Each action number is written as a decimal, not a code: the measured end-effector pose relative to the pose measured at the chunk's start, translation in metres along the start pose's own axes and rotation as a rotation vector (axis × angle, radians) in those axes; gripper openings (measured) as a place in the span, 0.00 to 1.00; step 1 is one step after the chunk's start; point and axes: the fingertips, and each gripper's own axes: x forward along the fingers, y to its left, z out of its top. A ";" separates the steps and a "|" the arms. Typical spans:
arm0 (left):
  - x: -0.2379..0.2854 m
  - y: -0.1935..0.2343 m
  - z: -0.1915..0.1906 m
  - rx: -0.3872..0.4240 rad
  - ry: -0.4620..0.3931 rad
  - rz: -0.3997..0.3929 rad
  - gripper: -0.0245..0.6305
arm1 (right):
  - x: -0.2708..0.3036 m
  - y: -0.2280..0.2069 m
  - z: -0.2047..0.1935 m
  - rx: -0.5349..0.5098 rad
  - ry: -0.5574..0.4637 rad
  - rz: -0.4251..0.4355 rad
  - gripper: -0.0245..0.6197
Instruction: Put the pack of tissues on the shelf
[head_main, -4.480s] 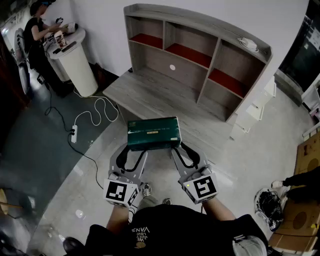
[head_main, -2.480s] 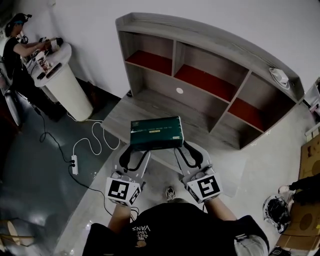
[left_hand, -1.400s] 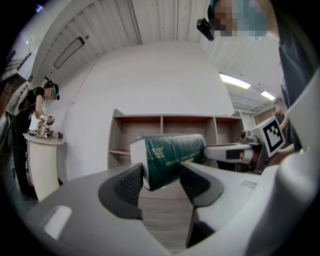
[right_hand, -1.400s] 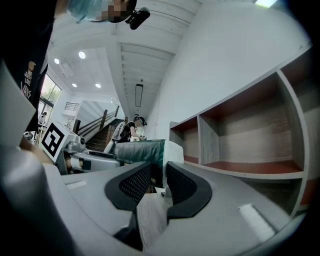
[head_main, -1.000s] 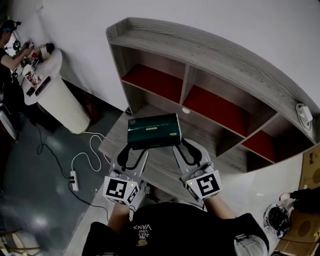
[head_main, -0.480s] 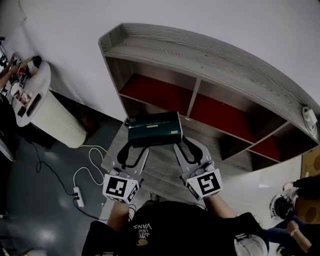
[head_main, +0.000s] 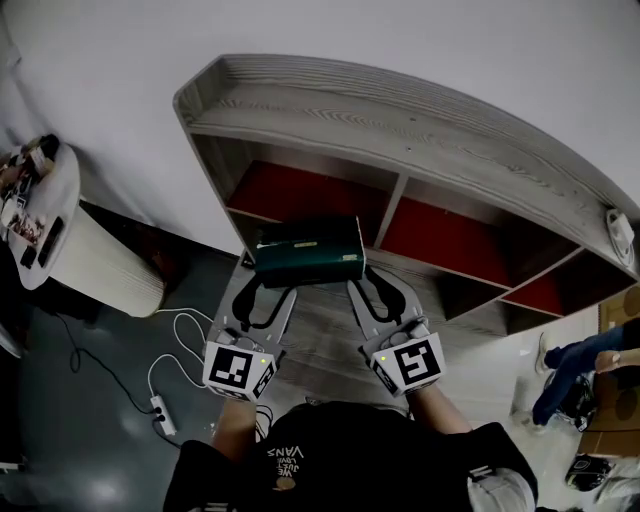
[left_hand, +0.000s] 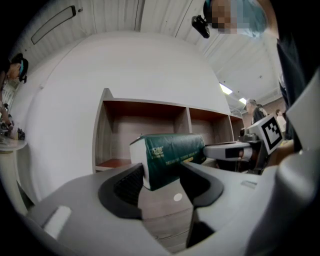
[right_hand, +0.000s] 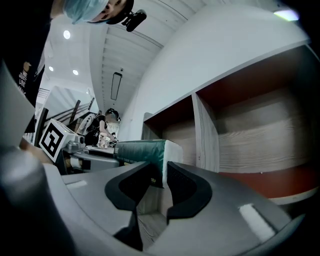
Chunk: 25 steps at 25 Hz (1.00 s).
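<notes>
I hold the pack of tissues (head_main: 308, 252) by its two ends, with the left gripper (head_main: 268, 288) and right gripper (head_main: 372, 288) each clamped on one end. It now hangs at the mouth of the shelf's (head_main: 400, 110) left compartment (head_main: 300, 195), so I judge placing is close. Half a second ago it sat lower and further out.

The left gripper (left_hand: 162, 182) holds one end of the green pack of tissues (left_hand: 172, 155) between its dark fingers (left_hand: 127, 189); the right gripper (left_hand: 232, 150) meets the pack's far end; behind stands the wooden shelf (left_hand: 150, 125), its compartments open, against a white wall (left_hand: 125, 65).
</notes>
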 end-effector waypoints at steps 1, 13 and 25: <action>0.003 0.002 0.001 0.004 -0.001 -0.008 0.42 | 0.002 -0.001 -0.001 -0.001 -0.012 -0.002 0.19; 0.033 0.020 -0.004 0.016 -0.007 -0.069 0.42 | 0.024 -0.015 -0.002 -0.019 -0.025 -0.065 0.19; 0.055 0.039 -0.007 0.071 0.012 -0.056 0.43 | 0.049 -0.026 -0.009 -0.041 0.015 -0.132 0.19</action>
